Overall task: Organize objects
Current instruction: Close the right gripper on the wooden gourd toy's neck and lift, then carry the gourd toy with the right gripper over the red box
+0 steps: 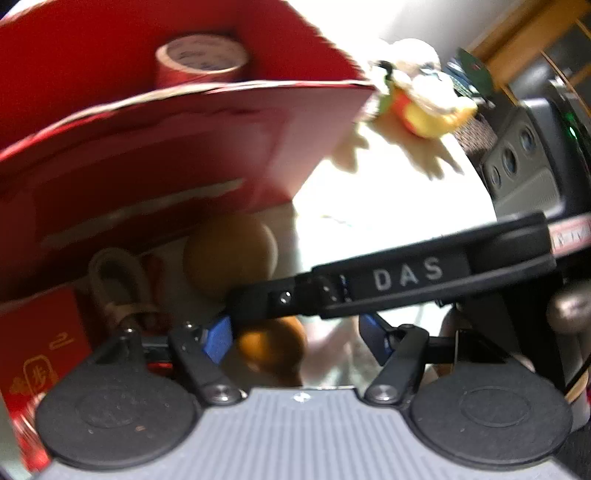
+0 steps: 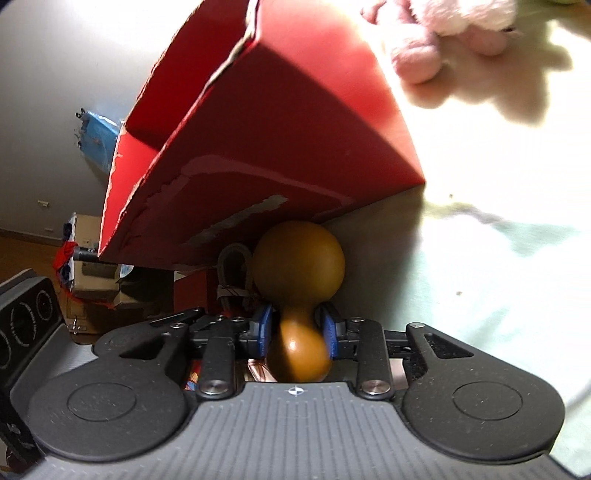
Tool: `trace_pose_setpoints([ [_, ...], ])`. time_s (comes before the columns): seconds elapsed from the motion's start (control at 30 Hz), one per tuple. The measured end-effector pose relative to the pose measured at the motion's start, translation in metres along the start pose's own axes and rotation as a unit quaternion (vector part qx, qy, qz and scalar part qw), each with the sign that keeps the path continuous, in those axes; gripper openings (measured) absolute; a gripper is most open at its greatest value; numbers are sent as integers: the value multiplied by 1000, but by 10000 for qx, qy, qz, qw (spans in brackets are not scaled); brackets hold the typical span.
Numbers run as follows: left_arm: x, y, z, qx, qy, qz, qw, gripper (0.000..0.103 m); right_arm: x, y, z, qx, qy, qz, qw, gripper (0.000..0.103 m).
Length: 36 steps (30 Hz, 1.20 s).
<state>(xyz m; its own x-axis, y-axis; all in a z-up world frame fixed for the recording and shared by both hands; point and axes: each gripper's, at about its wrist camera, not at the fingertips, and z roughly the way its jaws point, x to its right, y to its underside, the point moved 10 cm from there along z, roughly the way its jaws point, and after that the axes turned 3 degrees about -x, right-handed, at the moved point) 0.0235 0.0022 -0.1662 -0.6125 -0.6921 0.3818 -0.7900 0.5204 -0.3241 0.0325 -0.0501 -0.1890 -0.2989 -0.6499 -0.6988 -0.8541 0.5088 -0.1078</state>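
The right tool comes in low toward the foot of the red box, its blue pads pinched on the narrow waist of a brown wooden gourd. The gourd's larger bulb points forward and sits close under the box's near wall, though I can't tell if they touch; the smaller bulb lies back between the tool's fingers.

The left tool stands spread, its blue pads well apart with nothing between them. Crossing just in front of it is the black finger of the right tool, lettered "DAS", reaching in from the right.

The left camera looks over the box's torn rim and finds a roll of tape standing inside; from the right camera the interior is hidden. The left view also takes in the gourd beside a looped cord with a metal clasp, a small red packet with gold print at the lower left, and, past the box corner, a blurred toy in yellow, red and green on the bright worktop.

Only the right camera shows the pink plush toy lying on the pale worktop beyond the box, and a blue object off to the left.
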Motion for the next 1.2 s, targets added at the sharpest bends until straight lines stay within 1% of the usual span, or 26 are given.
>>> trace_pose_setpoints([
  [0.1, 15, 0, -1, -1, 27, 327, 9995, 71, 5, 4, -16, 157, 41, 25, 9999, 29],
  [0.27, 35, -3, -3, 22, 205, 652, 9977, 71, 14, 11, -43, 473, 129, 70, 9988, 29],
  [0.4, 55, -9, -13, 142, 359, 975, 9945, 71, 16, 16, -70, 798, 121, 114, 9967, 29],
  [0.5, 71, -13, -19, 257, 455, 1219, 9912, 71, 25, 12, -87, 1030, 100, 170, 9945, 29],
  [0.53, 76, -15, -21, 302, 485, 1292, 9900, 71, 14, 17, -82, 1112, 102, 187, 9936, 29],
  [0.57, 81, -16, -24, 360, 514, 1365, 9887, 71, 13, 16, -87, 1190, 101, 188, 9927, 29],
  [0.67, 95, -23, -38, 579, 586, 1537, 9847, 71, 2, 8, -94, 1466, 114, 74, 9891, 29],
  [0.83, 108, -41, -71, 1138, 602, 1676, 9774, 71, -29, -11, -117, 1946, -5, -259, 9805, 29],
  [1.0, 105, -61, -108, 1647, 395, 1715, 9705, 71, -65, -31, -137, 2191, -188, -740, 9727, 29],
  [1.2, 78, -79, -142, 2045, 10, 1631, 9652, 71, -106, -59, -131, 2218, -381, -1265, 9661, 29],
])
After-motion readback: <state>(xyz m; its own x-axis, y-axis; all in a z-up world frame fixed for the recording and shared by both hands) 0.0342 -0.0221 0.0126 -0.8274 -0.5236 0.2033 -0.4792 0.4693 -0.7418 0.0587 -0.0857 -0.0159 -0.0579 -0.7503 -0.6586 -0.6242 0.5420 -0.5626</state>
